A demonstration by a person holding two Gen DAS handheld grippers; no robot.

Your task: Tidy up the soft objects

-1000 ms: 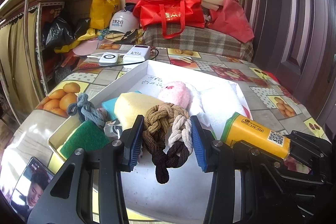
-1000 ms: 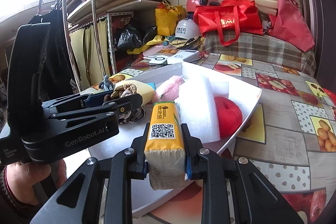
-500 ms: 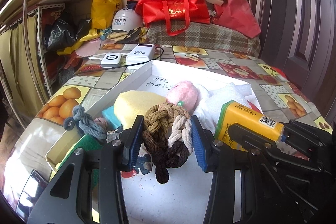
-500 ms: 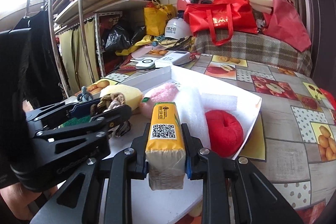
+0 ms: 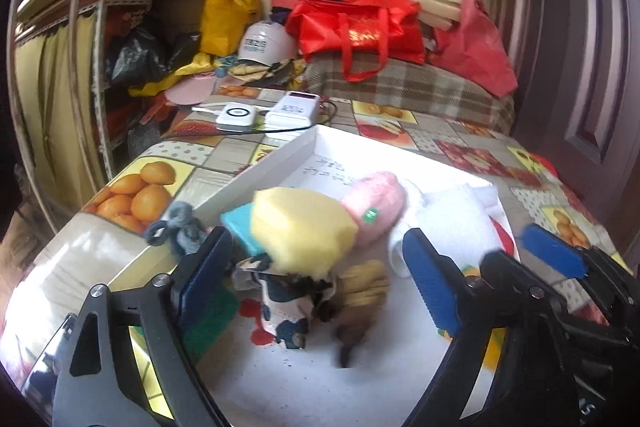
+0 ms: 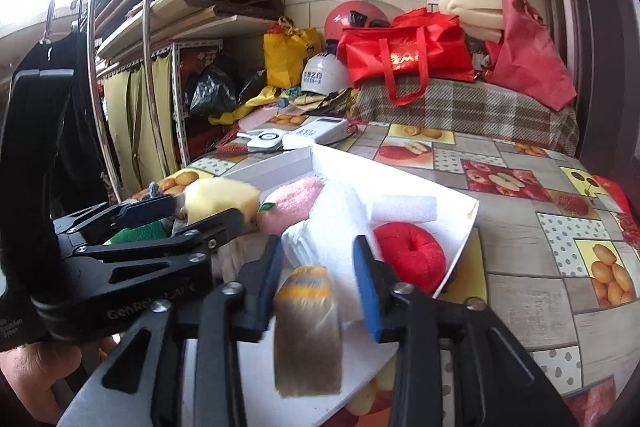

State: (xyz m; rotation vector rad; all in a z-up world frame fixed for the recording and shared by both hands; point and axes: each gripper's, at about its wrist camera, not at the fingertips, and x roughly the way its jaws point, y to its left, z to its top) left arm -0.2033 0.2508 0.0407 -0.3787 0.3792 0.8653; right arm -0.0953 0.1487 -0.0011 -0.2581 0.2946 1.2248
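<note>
Both jaws just opening. Left hand-held gripper [image 5: 316,275] spread wide, braided rope [image 5: 360,299] blurred, dropping free into white tray [image 5: 280,163]. Right hand-held gripper [image 6: 318,287] apart; tissue pack [image 6: 308,331] loose between pads, over tray edge. Both light, squashy: pinch mid-body.

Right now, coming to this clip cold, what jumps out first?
Both grippers have just been opening over the white tray. The braided rope toy is blurred between the left gripper's spread jaws, and the yellow-topped tissue pack is blurred between the right gripper's, neither pressed. Behind them, a yellow sponge and a red plush apple lie in the tray.
</note>
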